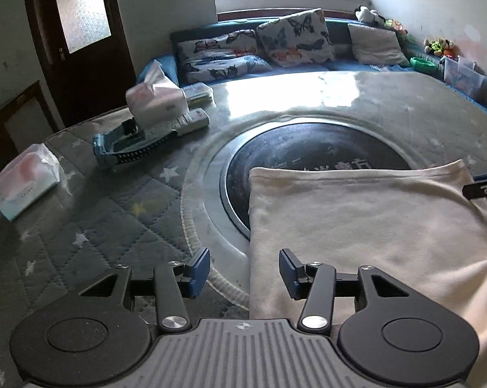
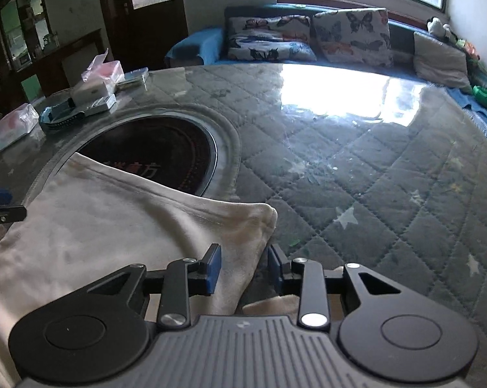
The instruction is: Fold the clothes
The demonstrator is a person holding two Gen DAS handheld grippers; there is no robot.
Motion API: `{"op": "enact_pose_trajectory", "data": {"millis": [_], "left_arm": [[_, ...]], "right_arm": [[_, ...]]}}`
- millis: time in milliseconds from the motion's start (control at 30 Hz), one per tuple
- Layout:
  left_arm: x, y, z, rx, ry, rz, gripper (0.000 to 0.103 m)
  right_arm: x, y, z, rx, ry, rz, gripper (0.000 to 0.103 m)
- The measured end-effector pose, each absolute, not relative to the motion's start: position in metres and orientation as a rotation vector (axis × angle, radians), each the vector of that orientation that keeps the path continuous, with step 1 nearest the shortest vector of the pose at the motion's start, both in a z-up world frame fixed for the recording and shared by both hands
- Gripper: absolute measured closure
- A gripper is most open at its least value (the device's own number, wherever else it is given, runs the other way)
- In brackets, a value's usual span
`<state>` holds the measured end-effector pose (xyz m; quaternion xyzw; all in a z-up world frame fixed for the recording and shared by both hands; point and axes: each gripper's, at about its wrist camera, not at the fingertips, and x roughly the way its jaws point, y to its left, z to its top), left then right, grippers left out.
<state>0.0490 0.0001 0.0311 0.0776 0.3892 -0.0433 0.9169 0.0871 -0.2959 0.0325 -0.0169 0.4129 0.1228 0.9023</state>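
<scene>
Cream garment (image 1: 356, 223) lies flat at the lower right of my left view, partly over the dark round plate (image 1: 308, 148).

My left gripper (image 1: 244, 270) and right gripper (image 2: 243, 266) both stand apart, holding nothing. Upper left, a blue basket (image 1: 107, 152) carries a tissue pack (image 1: 156, 100).

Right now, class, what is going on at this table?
A person is folding a cream garment on a quilted table cover, one two-finger tool in each hand. The left tool is open at the cloth's left edge; the right tool is open at its right edge. Neither grips the fabric. The garment lies folded and fairly flat, partly covering the round dark hotplate. Tissue packs sit aside.
</scene>
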Motion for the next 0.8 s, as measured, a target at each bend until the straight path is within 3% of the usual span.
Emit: {"op": "enact_pose_trajectory", "data": {"millis": [67, 133, 200, 300, 800], "left_arm": [[0.055, 0.0, 0.026, 0.165, 0.811, -0.097, 0.059], [0.06, 0.0, 0.022, 0.166, 0.818, -0.106, 0.069], [0.063, -0.002, 0.021, 0.169, 0.811, -0.108, 0.088], [0.069, -0.004, 0.021, 0.176, 0.802, -0.1, 0.097], [0.129, 0.004, 0.018, 0.218, 0.78, 0.003, 0.096]], "right_arm": [[0.093, -0.296, 0.03, -0.028, 0.861, 0.256, 0.076], [0.099, -0.297, 0.027, -0.021, 0.868, 0.259, 0.089], [0.105, -0.295, 0.028, -0.015, 0.864, 0.258, 0.094], [0.116, -0.291, 0.029, -0.012, 0.852, 0.257, 0.097], [0.206, -0.252, 0.023, -0.094, 0.836, 0.235, 0.096]]}}
